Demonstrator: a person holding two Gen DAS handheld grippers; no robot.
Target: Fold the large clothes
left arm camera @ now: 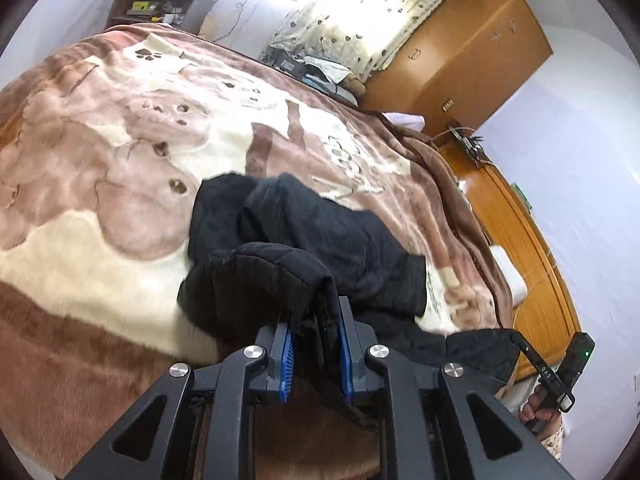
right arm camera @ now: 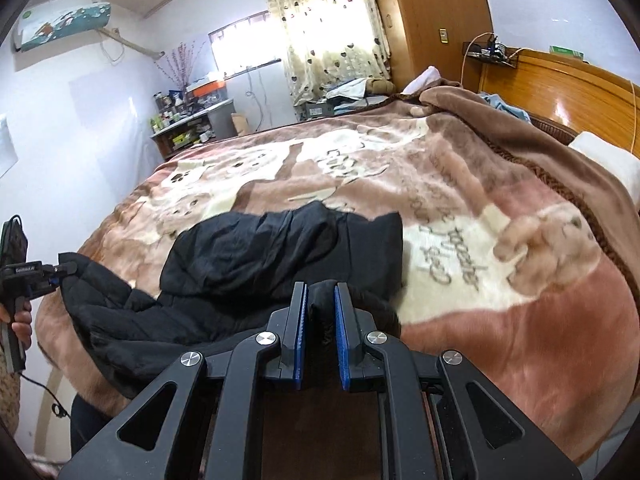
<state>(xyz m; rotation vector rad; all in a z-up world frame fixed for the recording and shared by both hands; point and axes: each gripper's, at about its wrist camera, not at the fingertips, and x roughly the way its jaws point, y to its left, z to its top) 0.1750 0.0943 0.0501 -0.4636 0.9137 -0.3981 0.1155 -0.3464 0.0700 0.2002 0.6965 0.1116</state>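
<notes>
Two grippers: both are clamping the same black jacket, each shown from its own camera.

Left wrist view, left gripper [left arm camera: 315, 320]: its blue-padded fingers [left arm camera: 286, 364] are pinching a thick fold of the black jacket [left arm camera: 320, 240], with cloth filling the narrow gap between them.

Left wrist view, jacket: it is lying rumpled on the brown-and-cream blanket [left arm camera: 100, 220] near the bed's near edge, and one part is trailing toward the lower right.

Left wrist view, right gripper [left arm camera: 520, 340]: it is showing at the far right edge, gripping the jacket's dark hem; a hand [left arm camera: 538, 410] is holding its handle.

Left wrist view, background: a wooden wardrobe [left arm camera: 460, 60] and a wooden headboard [left arm camera: 520, 232] are standing beyond the bed.

Right wrist view, right gripper [right arm camera: 321, 300]: its fingers are closing narrowly on a bunched bit of black fabric.

Right wrist view, jacket [right arm camera: 260, 260]: it is spreading across the blanket [right arm camera: 480, 240], sagging over the bed's left edge.

Right wrist view, left gripper [right arm camera: 68, 270]: it is gripping the quilted corner at far left.

Right wrist view, background: a patterned curtain [right arm camera: 328, 32] is glowing with daylight.
</notes>
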